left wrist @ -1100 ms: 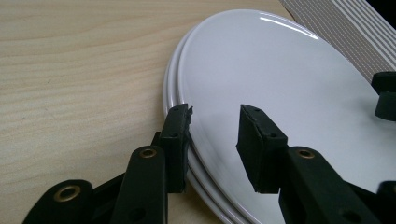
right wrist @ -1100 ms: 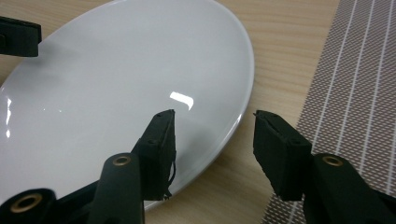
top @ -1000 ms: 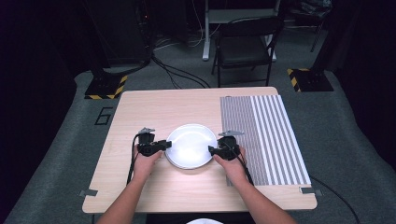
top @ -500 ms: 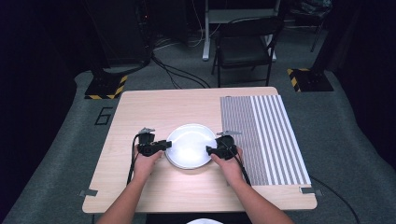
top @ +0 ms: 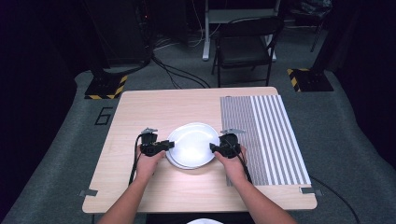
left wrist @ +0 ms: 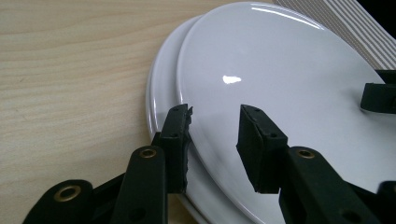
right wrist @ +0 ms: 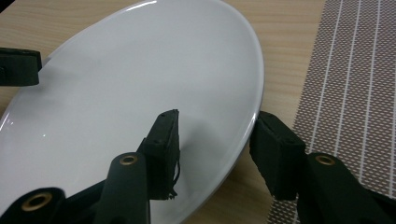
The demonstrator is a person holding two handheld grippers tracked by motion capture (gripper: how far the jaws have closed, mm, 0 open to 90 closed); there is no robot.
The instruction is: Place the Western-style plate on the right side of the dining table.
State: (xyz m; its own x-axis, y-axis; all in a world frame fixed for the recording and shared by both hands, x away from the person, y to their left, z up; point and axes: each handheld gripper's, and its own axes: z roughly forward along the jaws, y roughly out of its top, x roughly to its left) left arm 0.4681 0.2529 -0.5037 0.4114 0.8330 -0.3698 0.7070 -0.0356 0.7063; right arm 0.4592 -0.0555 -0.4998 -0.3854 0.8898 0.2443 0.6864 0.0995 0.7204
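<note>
- The left gripper [top: 167,145] is clamped on the near-left rim of the top plate [top: 194,143]: in the left gripper view one black jaw sits under the rim and the other rests on the plate's upper face, so the rim runs between them.
- The right gripper [top: 213,148] is clamped on the opposite, right rim of the same plate; its jaws have just been closing, with the rim between them. In the right gripper view one pad lies on the white face and the other sits under the edge.
- The top plate spans the gap between the two grippers, tilted and shifted off the bottom plate [left wrist: 161,93] that lies flat beneath it; a crescent of the lower one shows at the left.
- Both plates are round, white and glossy, with a smooth, shallow rim and a bright glint of light.
- The jaw pads are matt black blocks with rough, worn edges.
- The table [top: 154,107] has a pale wood-grain top.
- A grey woven placemat [top: 266,130] with thin white stripes lies just right of the plates.
</note>
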